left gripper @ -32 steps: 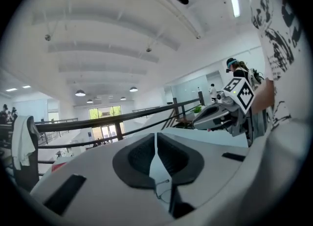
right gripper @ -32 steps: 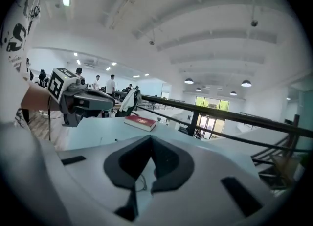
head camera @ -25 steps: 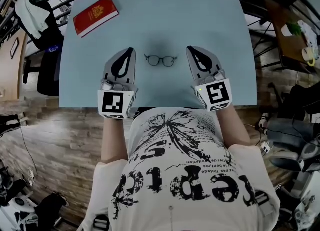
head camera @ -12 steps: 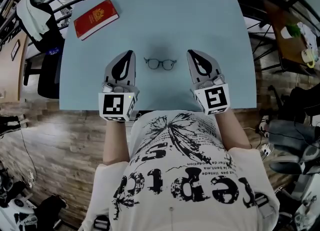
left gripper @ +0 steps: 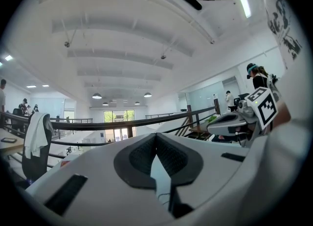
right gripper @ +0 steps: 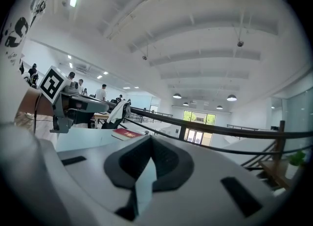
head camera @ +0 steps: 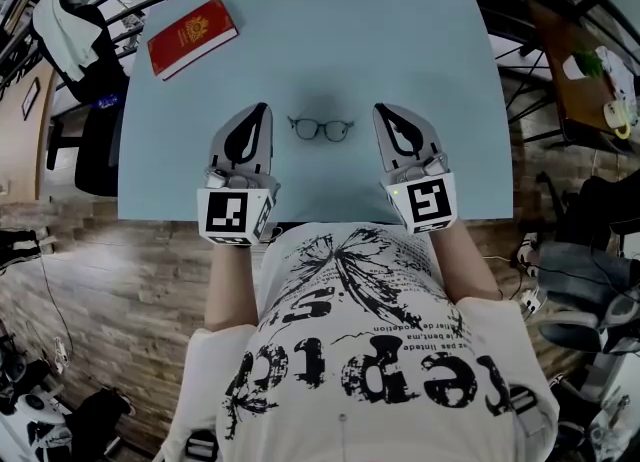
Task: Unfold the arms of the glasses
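A pair of dark-framed glasses (head camera: 321, 128) lies folded on the pale blue table (head camera: 330, 40), near the front edge and between my two grippers. My left gripper (head camera: 262, 108) rests on the table just left of the glasses, jaws shut and empty. On the other side my right gripper (head camera: 379, 110) lies the same way, shut with nothing in it. Neither touches the glasses. The left gripper view shows its own closed jaws (left gripper: 155, 137) pointing level across the room, with the right gripper (left gripper: 234, 122) at the side. The right gripper view shows its closed jaws (right gripper: 150, 139) and the left gripper (right gripper: 73, 103).
A red book (head camera: 192, 34) lies at the table's far left corner, also seen as a red book (right gripper: 126, 133) in the right gripper view. Dark railings run behind the table. A chair with cloth stands at the left (head camera: 70, 30), a side table with cups at the right (head camera: 590, 75).
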